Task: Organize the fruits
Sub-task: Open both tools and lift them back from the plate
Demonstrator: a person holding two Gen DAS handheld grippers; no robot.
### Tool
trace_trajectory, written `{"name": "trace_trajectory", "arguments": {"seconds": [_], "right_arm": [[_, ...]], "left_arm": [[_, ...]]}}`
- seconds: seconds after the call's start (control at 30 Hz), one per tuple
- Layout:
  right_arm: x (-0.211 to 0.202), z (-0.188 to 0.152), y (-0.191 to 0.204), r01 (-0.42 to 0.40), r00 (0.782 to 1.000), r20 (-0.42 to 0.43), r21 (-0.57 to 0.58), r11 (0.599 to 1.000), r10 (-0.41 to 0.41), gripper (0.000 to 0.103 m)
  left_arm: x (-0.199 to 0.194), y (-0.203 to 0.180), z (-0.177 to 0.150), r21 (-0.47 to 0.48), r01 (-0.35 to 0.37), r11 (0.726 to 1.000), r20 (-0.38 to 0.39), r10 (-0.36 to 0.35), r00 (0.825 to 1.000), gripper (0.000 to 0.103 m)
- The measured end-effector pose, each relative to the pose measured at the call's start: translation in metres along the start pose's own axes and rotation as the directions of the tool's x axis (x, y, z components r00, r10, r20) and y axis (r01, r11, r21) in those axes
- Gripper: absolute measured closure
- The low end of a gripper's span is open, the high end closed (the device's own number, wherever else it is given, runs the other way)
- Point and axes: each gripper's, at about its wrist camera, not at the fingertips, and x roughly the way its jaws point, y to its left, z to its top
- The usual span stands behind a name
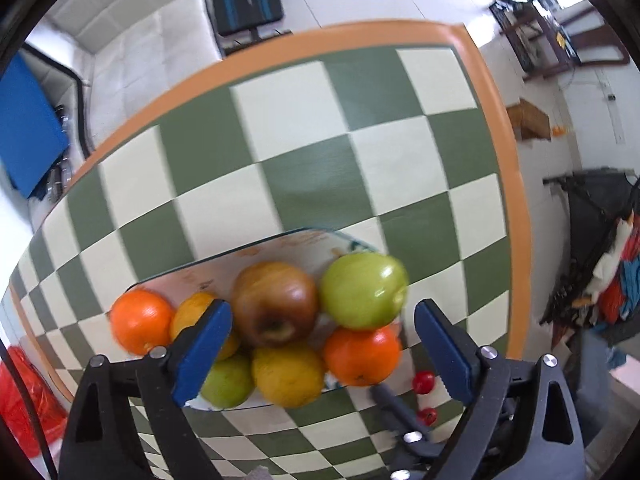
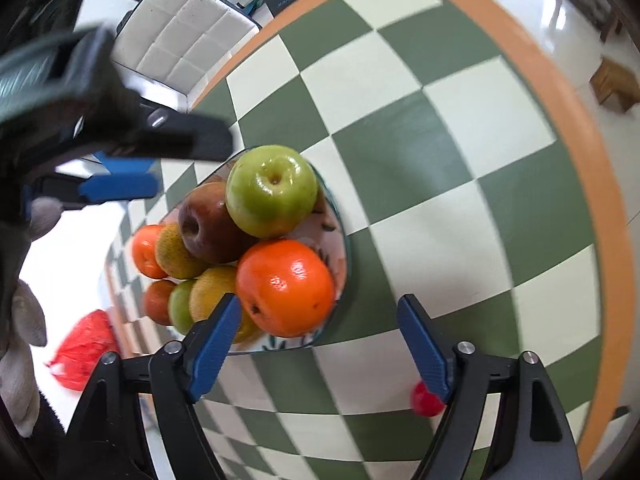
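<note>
A patterned plate point(image 2: 340, 220) on the green-and-cream checked table holds a heap of fruit. On top lie a green apple point(image 2: 270, 190), a dark red apple point(image 2: 208, 224) and a big orange point(image 2: 286, 288), with more oranges, yellow citrus and apples below. My right gripper point(image 2: 318, 308) hangs open just above the big orange, its blue pads clear of it. My left gripper point(image 1: 323, 308) is open above the same heap, over the red apple point(image 1: 276, 304) and green apple point(image 1: 362, 290), holding nothing. It also shows in the right wrist view as the left gripper point(image 2: 160, 168), at the plate's far left.
Two small red fruits point(image 1: 423, 382) lie on the table right of the plate; one small red fruit point(image 2: 426, 400) shows behind my right finger. The table's orange edge point(image 2: 592, 184) curves round the right. A red bag point(image 2: 84, 354), a white padded seat point(image 2: 188, 32) and a wooden stool point(image 2: 614, 82) lie beyond.
</note>
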Motion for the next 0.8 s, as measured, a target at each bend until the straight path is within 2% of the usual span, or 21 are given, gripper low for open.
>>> {"name": "trace_trajectory", "arguments": {"seconds": [0.03,0.17,0.4,0.67,0.8], "right_arm": [[-0.002,-0.001,0.002,0.025,1.000,0.010,-0.016,1.000,-0.025,0.013],[-0.013,-0.005,0.014,0.102,0.994,0.057,-0.075,0.992,-0.098,0.012],[-0.038,-0.015,0.036,0.187,0.977,0.138,-0.157,0.970,-0.166,0.009],[-0.065,-0.037,0.053,0.246,0.955,0.216,-0.195,0.950,-0.203,0.007],[-0.087,-0.051,0.060,0.271,0.941,0.263,-0.212,0.939,-0.212,0.007]], "left_arm": [[-0.002,0.005,-0.006,-0.010,-0.004,1.000,0.015,0.004,1.000,0.010],[-0.010,0.029,-0.035,-0.064,-0.021,0.998,0.079,0.026,0.997,0.010],[-0.020,0.068,-0.091,-0.167,-0.055,0.984,0.168,0.084,0.982,0.010],[-0.041,0.083,-0.148,-0.240,-0.094,0.966,0.266,0.159,0.951,0.010],[-0.056,0.082,-0.174,-0.267,-0.083,0.960,0.321,0.170,0.932,0.010]]}}
